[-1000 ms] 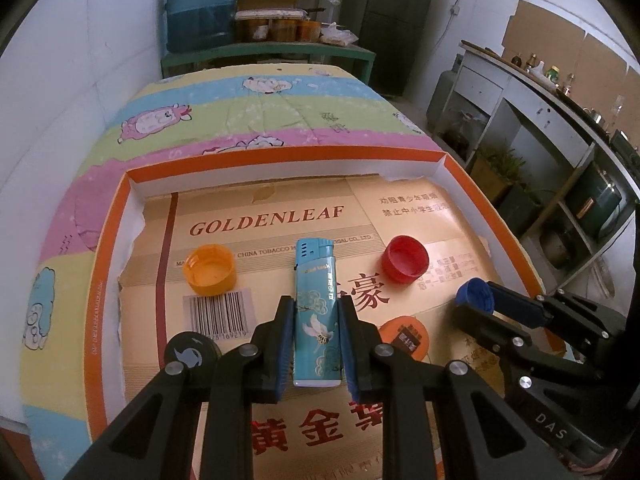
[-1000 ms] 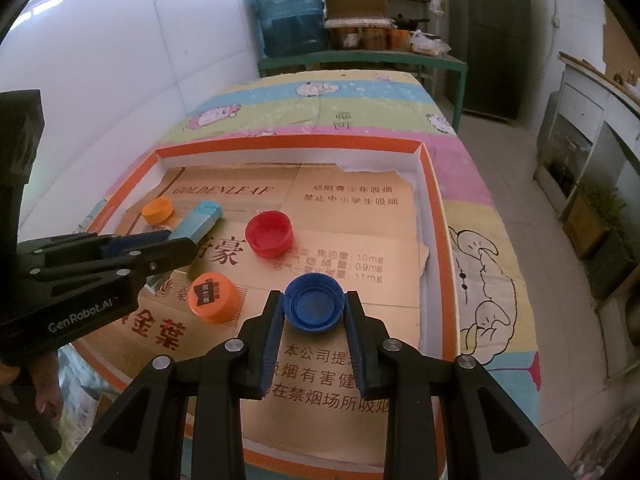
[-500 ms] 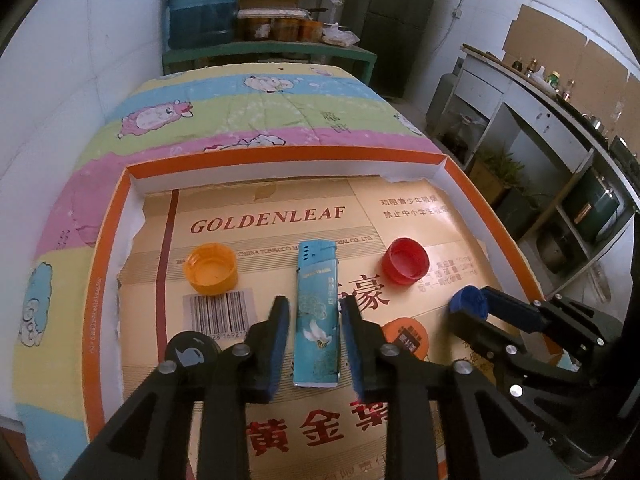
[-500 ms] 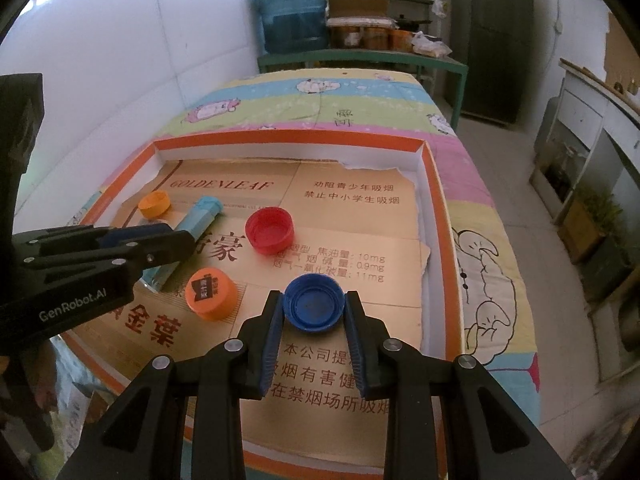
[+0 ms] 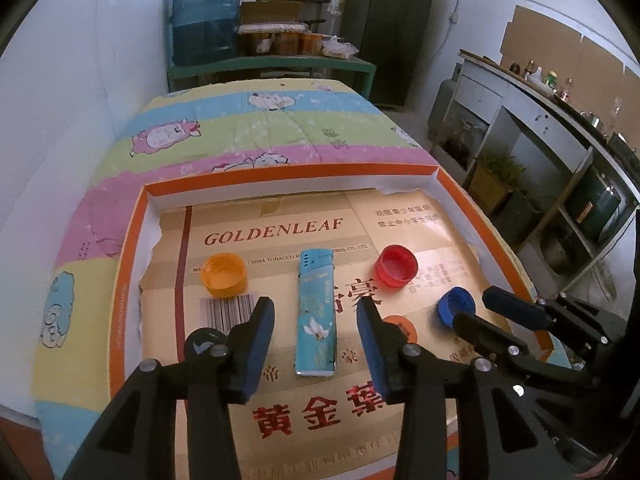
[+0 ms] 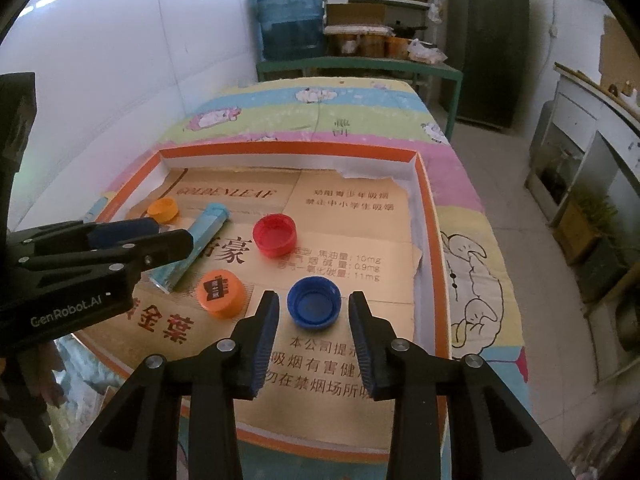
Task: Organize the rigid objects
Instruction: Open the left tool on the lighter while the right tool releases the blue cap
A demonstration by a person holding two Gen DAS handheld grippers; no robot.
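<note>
Lying flat on printed cardboard (image 5: 400,432), slim teal lighter (image 5: 315,312) and round blue cap (image 6: 314,301) (ribbed plastic) between released left tongs (image 5: 315,318), released right tongs (image 6: 313,312)

Light: we see soft, even daylight, brightest on the white wall (image 6: 120,60) at left.
Shadows: faint and short under the blue cap (image 6: 314,301) and the lighter (image 5: 316,312).
Glare: we find a mild sheen on the cardboard liner (image 5: 436,256).
Distortion: strong fisheye bending, with black vignette corners in both views.
Focus: sharp at centre; we lose detail in the far shelves (image 5: 280,36), and the printed text softens toward the edges.
</note>
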